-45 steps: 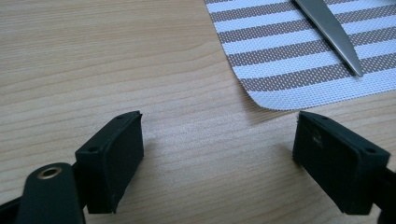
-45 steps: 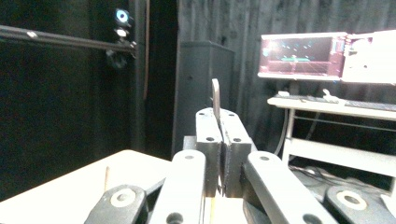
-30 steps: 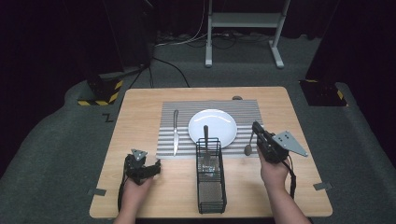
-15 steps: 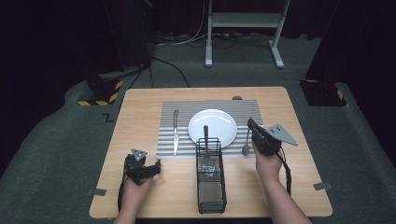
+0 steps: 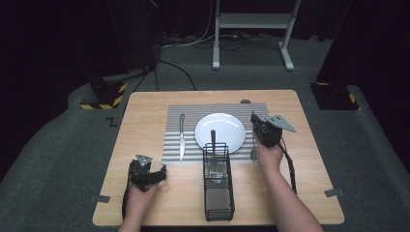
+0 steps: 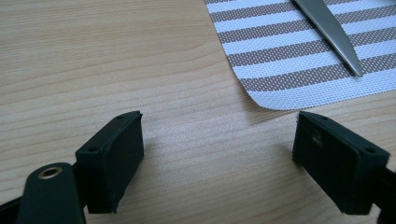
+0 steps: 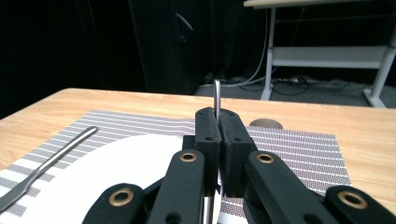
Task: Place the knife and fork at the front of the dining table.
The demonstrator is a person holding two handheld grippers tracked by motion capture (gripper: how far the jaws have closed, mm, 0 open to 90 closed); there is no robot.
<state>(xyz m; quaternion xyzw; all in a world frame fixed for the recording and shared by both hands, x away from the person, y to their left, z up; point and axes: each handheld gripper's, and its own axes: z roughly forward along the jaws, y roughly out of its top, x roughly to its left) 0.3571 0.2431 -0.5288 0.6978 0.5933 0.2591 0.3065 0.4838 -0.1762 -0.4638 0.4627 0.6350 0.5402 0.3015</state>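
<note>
My right gripper [image 5: 256, 123] stands at the right rim of the white plate [image 5: 220, 126], shut on a metal spoon [image 5: 253, 153] whose lower end hangs down to the striped placemat [image 5: 179, 113]. In the right gripper view the spoon's thin handle [image 7: 217, 95] sticks up from the closed right gripper [image 7: 218, 120], with the plate [image 7: 116, 179] below left. My left gripper [image 5: 157, 172] rests on the wood near the table's front left. Its view shows the left gripper [image 6: 219, 135] open over bare wood, with nothing between the jaws.
A knife [image 5: 182, 137] lies on the mat left of the plate; its tip [image 6: 329, 32] lies ahead of the left jaws. A black wire basket [image 5: 217, 186] stands at the front middle with a utensil handle [image 5: 212, 139] rising from it. A white stand's legs [image 5: 251, 21] stand on the floor beyond.
My right gripper has moved left and away from me, toward the plate's rim, carrying the spoon. The left gripper has stayed put.
</note>
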